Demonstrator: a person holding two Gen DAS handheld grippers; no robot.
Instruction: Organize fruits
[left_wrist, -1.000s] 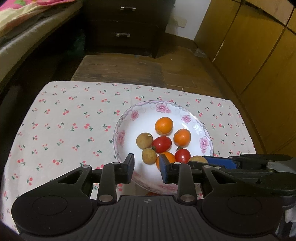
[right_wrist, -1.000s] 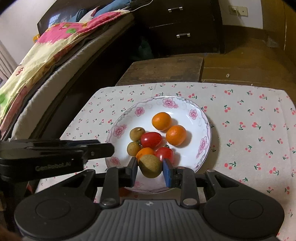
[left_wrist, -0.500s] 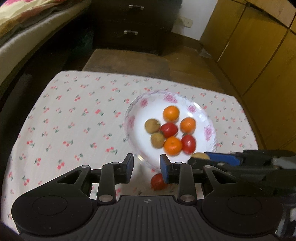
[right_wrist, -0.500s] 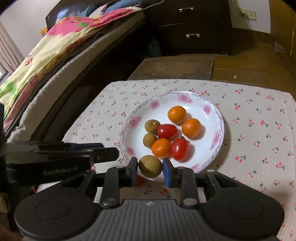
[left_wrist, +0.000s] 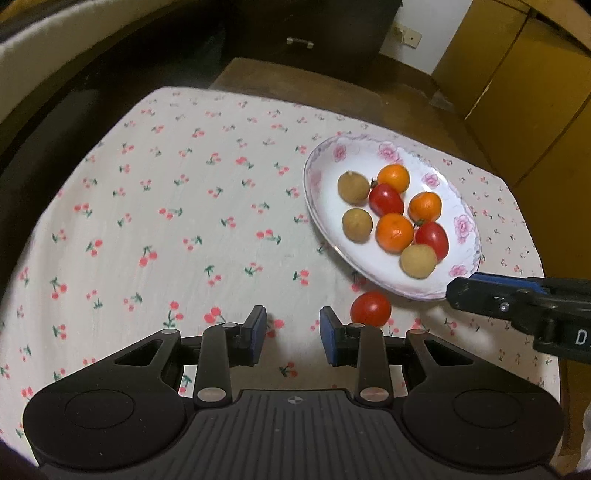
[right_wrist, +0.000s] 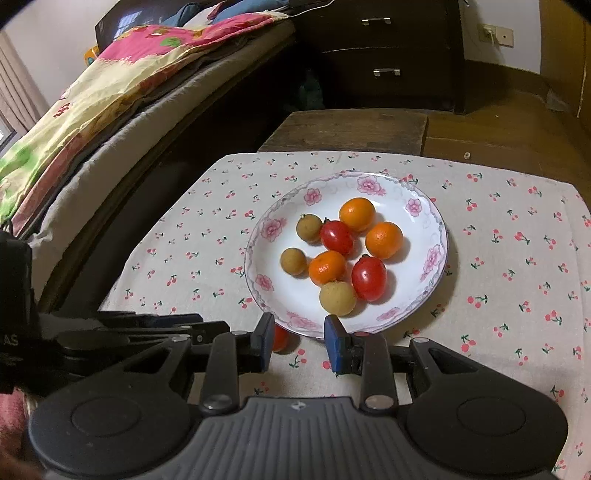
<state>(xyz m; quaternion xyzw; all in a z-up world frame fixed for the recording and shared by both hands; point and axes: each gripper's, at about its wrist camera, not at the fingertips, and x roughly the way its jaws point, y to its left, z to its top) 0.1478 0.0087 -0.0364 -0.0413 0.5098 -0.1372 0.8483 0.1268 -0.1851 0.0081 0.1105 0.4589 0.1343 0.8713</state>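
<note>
A flowered white plate (right_wrist: 258, 236) (left_wrist: 310, 184) holds three small oranges, two red tomatoes and three brown round fruits. The nearest brown fruit (right_wrist: 337, 298) (left_wrist: 418, 260) lies in the plate by its front rim, just beyond my right gripper (right_wrist: 300, 343). That gripper is shut down to a narrow gap with nothing in it. A loose red tomato (left_wrist: 370, 308) (right_wrist: 280, 338) rests on the cloth in front of the plate. My left gripper (left_wrist: 293, 332) hangs over bare cloth just left of that tomato, also narrowed and empty.
The small table wears a cherry-print cloth (left_wrist: 166, 221) with room left of the plate. A bed with a bright quilt (right_wrist: 110, 92) lies to the left, dark drawers (right_wrist: 384, 55) stand behind, and a low wooden bench (right_wrist: 351, 129) sits beyond the table.
The brown fruit that sat between my right gripper's pads now lies in the plate, and that gripper has drawn back. My left gripper moved left and down; the loose tomato shows beside it.
</note>
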